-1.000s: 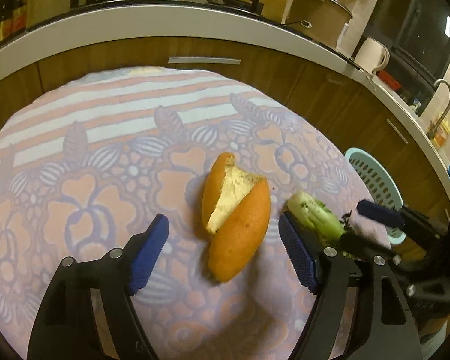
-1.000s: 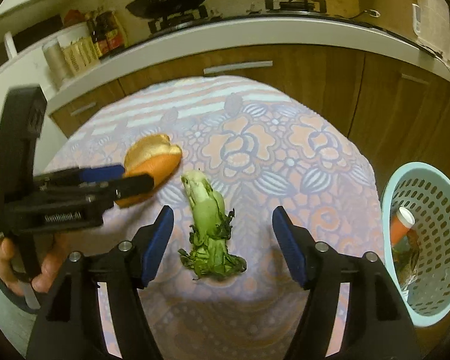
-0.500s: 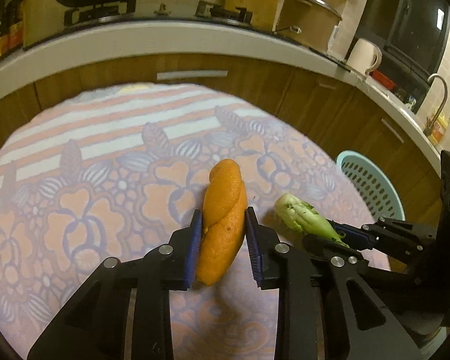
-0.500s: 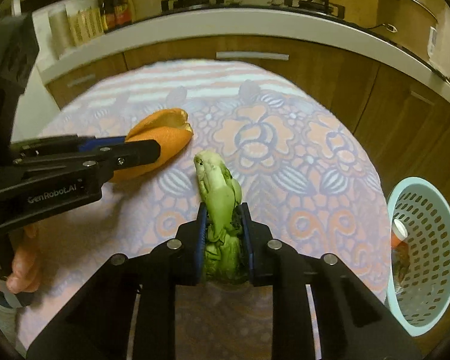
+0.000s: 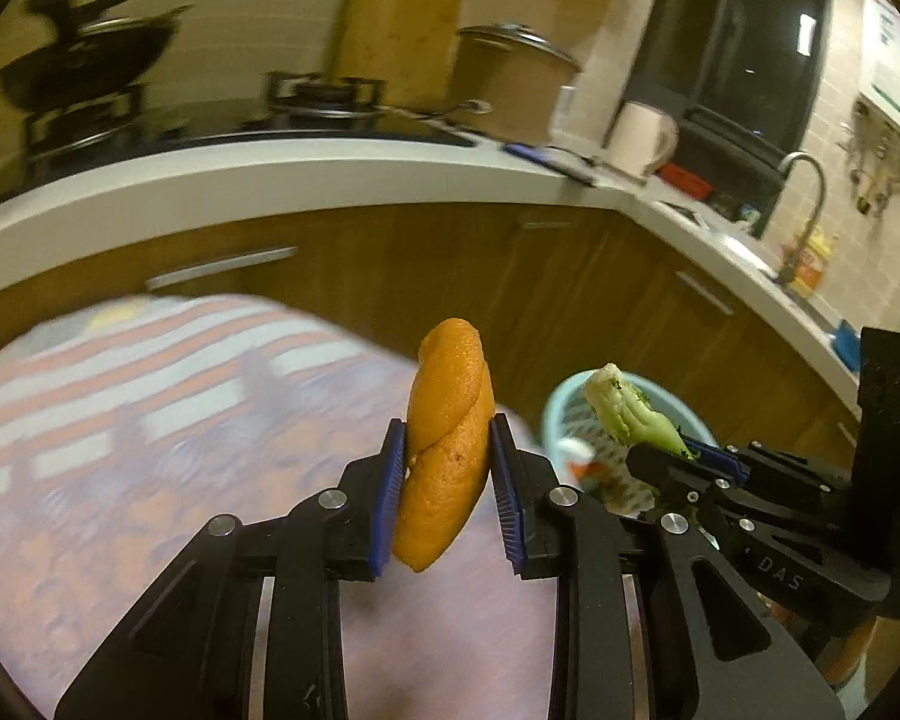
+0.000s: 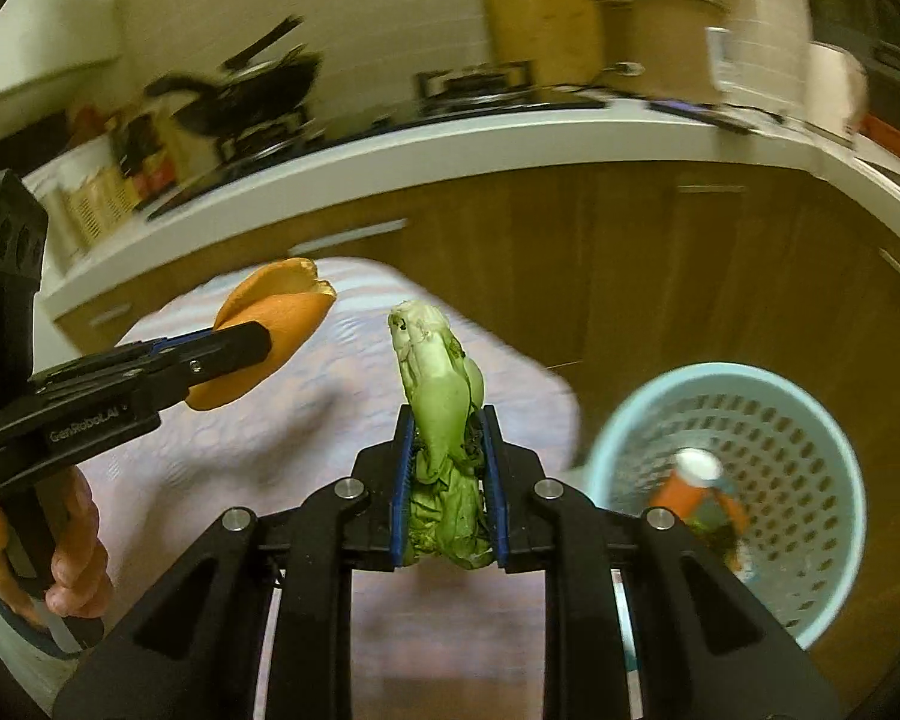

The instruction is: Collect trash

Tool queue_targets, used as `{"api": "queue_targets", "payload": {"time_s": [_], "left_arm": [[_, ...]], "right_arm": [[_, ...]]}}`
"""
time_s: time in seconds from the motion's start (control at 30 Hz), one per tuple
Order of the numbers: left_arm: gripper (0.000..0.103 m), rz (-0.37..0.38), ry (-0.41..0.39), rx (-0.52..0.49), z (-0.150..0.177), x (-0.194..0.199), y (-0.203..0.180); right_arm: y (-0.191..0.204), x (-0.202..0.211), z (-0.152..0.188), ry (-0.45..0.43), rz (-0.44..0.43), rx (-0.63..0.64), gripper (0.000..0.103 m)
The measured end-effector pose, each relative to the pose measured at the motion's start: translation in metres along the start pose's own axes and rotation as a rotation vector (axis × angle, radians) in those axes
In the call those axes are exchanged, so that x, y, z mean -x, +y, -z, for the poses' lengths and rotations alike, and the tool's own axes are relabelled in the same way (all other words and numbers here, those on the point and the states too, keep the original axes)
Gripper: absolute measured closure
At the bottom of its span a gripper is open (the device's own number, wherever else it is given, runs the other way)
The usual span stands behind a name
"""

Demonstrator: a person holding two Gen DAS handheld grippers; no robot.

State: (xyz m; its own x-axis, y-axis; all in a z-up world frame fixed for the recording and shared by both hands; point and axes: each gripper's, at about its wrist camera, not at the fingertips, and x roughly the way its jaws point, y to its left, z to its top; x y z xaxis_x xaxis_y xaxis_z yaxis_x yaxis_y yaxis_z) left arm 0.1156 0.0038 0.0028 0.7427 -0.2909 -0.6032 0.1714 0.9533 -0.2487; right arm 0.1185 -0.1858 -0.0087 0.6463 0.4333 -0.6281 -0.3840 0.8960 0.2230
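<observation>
The table (image 5: 120, 420) with its patterned pink and lilac cloth fills the lower left of both views, blurred. To its right, at the lower right of the right wrist view, stands the pale blue perforated basket (image 6: 810, 540); inside it lie an orange container with a white cap (image 6: 690, 480) and some dark scraps that are too blurred to name.

The orange peel (image 5: 447, 450) is a curled, pitted strip standing upright at centre frame, raised above the cloth. The left gripper (image 5: 447, 486) is closed on its lower half, blue pads pressing both sides, the tip poking out above.

The vegetable stub (image 6: 444, 420) is pale green with a whitish cut end on top and crumpled dark-edged leaves below. The right gripper (image 6: 444, 480) is clamped narrowly on its leafy base, holding it upright above the table's edge, left of the basket.
</observation>
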Motion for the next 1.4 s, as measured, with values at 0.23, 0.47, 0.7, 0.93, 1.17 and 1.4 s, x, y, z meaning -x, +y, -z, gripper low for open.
{"api": "queue_targets", "payload": {"time_s": [0.23,0.47,0.7,0.93,1.17,1.4], "left_arm": [[0.077,0.084,0.021,-0.076,-0.020,-0.050,-0.058],[0.077,0.133,0.087,-0.098,-0.018,-0.102,-0.098],[0.076,0.168,0.176,-0.142,-0.003,-0.142,-0.124],[0.043,0.141,0.213,-0.165,0.010,-0.152,-0.129],[0.043,0.123,0.169,-0.156,0.013,-0.131,-0.124],[0.035,0.103,0.062,-0.158,0.011,-0.084,-0.129]], "right_arm": [[-0.082,0.011,-0.003,-0.021,0.088,-0.129,0.085],[-0.141,0.010,0.011,0.007,0.147,-0.224,0.085],[-0.181,-0.005,0.029,0.074,0.185,-0.323,0.084],[-0.205,-0.009,0.046,0.115,0.171,-0.414,0.044],[-0.195,0.008,0.044,0.071,0.157,-0.407,0.044],[-0.158,0.036,0.031,0.001,0.164,-0.320,0.044]]}}
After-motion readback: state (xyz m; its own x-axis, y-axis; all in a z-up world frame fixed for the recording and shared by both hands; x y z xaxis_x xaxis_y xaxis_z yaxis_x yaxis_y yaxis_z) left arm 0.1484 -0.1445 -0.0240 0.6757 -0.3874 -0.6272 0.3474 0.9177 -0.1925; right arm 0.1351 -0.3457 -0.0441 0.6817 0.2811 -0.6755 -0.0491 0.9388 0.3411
